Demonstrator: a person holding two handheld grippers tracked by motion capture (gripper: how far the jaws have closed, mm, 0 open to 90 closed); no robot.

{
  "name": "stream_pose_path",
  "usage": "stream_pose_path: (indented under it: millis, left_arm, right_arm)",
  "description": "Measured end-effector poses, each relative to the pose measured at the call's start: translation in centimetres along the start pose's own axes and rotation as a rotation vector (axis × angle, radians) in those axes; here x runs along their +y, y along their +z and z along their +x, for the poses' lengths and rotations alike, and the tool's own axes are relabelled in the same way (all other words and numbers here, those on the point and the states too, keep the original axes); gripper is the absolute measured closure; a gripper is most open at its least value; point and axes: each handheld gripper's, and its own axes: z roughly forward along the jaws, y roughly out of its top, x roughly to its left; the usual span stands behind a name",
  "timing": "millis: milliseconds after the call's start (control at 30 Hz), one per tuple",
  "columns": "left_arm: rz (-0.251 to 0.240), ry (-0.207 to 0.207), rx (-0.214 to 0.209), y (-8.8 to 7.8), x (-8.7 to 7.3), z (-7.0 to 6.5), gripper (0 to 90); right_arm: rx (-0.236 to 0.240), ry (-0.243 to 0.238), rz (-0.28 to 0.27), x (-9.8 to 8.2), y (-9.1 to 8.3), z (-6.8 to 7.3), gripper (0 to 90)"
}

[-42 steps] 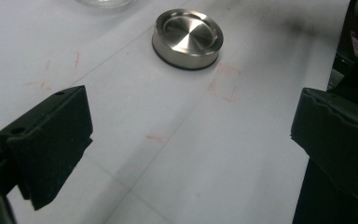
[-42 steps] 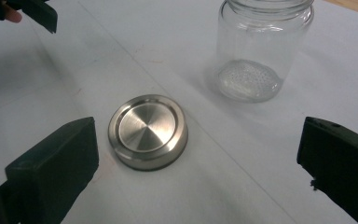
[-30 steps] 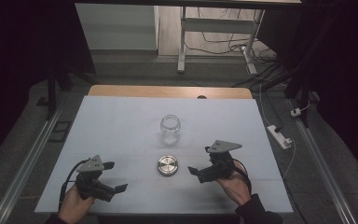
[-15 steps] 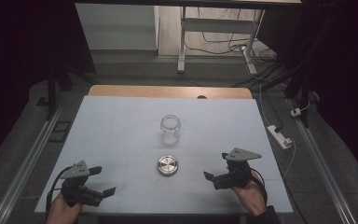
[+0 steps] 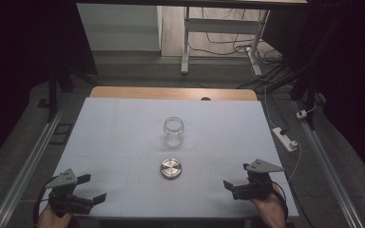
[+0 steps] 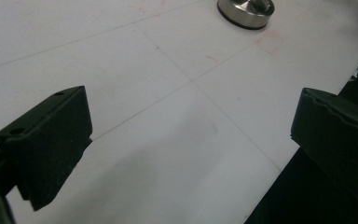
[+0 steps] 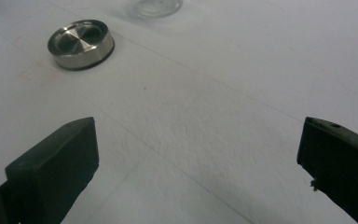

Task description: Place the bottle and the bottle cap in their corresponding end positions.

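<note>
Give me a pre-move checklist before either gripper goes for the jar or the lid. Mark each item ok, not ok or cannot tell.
1. Left gripper jaws open and holding nothing: ok.
2. Right gripper jaws open and holding nothing: ok.
3. Glass jar upright on the table, mouth uncovered: ok.
4. Metal lid lying flat, apart from the jar, on its near side: ok.
5. Open path from each gripper to the lid, nothing lying between: ok.
6. Which face of the lid is up, and whether the jar holds anything: cannot tell.
</note>
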Motion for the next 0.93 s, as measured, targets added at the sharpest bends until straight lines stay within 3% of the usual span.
stream_pose_path:
  millis: [600, 933]
  left_arm:
    - [0.033, -0.047, 0.053, -1.0, -1.3, 0.3, 0.0]
    - [0.05, -0.071, 0.072, -1.3, -1.5, 0.5, 0.0]
  right_arm:
    - [-0.055, 0.044, 0.065, -2.7, -2.0, -0.4, 0.0]
    - [-0.079, 0.026, 0.101, -2.9, -2.2, -0.1, 0.0]
